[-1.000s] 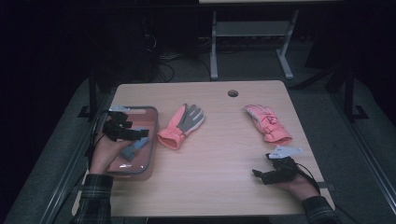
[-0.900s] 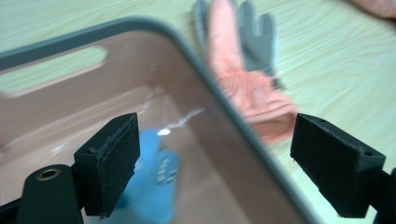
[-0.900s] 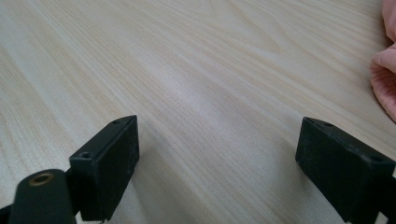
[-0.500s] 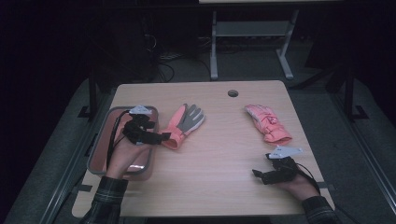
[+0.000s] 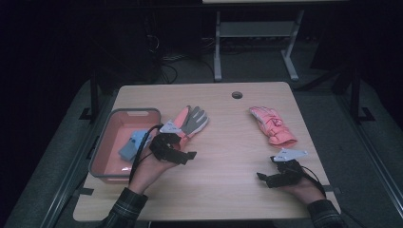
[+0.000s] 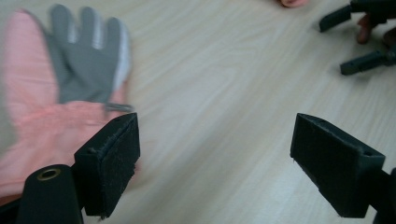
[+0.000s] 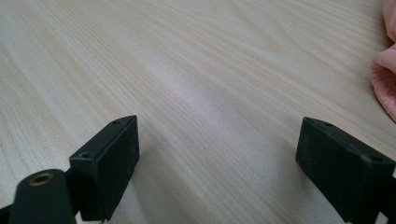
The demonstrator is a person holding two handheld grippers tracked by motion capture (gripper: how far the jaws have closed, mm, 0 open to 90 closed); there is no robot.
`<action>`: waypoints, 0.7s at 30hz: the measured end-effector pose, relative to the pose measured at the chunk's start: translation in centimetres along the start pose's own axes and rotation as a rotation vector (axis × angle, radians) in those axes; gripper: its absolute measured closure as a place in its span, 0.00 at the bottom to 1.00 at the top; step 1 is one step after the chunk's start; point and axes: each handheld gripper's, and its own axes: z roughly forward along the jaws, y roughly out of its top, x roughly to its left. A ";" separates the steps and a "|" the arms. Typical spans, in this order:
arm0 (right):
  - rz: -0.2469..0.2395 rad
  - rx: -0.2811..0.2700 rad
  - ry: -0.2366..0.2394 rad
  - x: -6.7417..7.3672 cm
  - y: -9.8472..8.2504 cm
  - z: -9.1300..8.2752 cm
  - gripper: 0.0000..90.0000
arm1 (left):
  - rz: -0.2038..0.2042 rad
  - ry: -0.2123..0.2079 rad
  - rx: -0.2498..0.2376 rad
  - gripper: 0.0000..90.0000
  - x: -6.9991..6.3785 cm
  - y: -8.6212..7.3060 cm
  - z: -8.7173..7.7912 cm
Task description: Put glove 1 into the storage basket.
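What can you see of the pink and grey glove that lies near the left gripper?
The pink and grey glove lies flat on the wooden table, just right of the red bin. It looks like soft fabric: pink cuff and back part, grey fingers with paler stripes. The fingers point away from the person, slightly to the right. The left gripper is open at the cuff end; in its own view one jaw is at the cuff, contact unclear.

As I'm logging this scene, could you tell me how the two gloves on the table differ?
The left glove lies flat, its grey palm and fingers showing; the right glove is all pink and looks puffier. The left glove lies beside the open left gripper; the right glove lies apart from the open right gripper. Both rest on the table.
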 end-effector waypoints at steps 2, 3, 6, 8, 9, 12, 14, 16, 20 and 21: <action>0.000 0.000 0.000 0.0 0.0 0.0 0.15 | 0.013 -0.004 0.011 0.17 -0.7 -0.4 0.8; -0.001 0.000 -0.001 0.0 0.0 0.0 0.15 | 0.018 -0.006 0.016 0.17 -0.9 -0.6 1.0; -0.002 0.000 0.000 0.0 0.0 0.0 0.15 | 0.036 -0.015 0.020 0.17 -1.6 -1.4 1.9; -0.002 0.000 0.000 0.0 0.0 0.0 0.15 | 0.048 -0.022 0.033 0.17 -2.0 -2.1 2.4; -0.003 0.000 0.000 0.0 0.0 0.0 0.15 | 0.053 -0.026 0.035 0.17 -2.2 -2.6 2.8; -0.004 0.001 0.002 0.0 0.0 0.0 0.15 | 0.074 -0.019 0.043 0.17 -2.6 -3.5 3.4; -0.003 0.002 0.002 0.0 0.0 0.0 0.14 | 0.078 -0.013 0.043 0.16 -2.7 -4.2 3.5; 0.000 0.003 0.004 0.0 0.1 0.1 0.14 | 0.084 -0.011 0.029 0.16 -2.8 -4.9 3.7; 0.007 0.008 -0.002 0.0 0.4 0.4 0.11 | 0.076 -0.003 0.050 0.15 -2.7 -6.3 4.3; 0.007 0.009 -0.005 0.0 0.5 0.5 0.11 | 0.069 0.002 0.059 0.15 -2.6 -6.6 4.5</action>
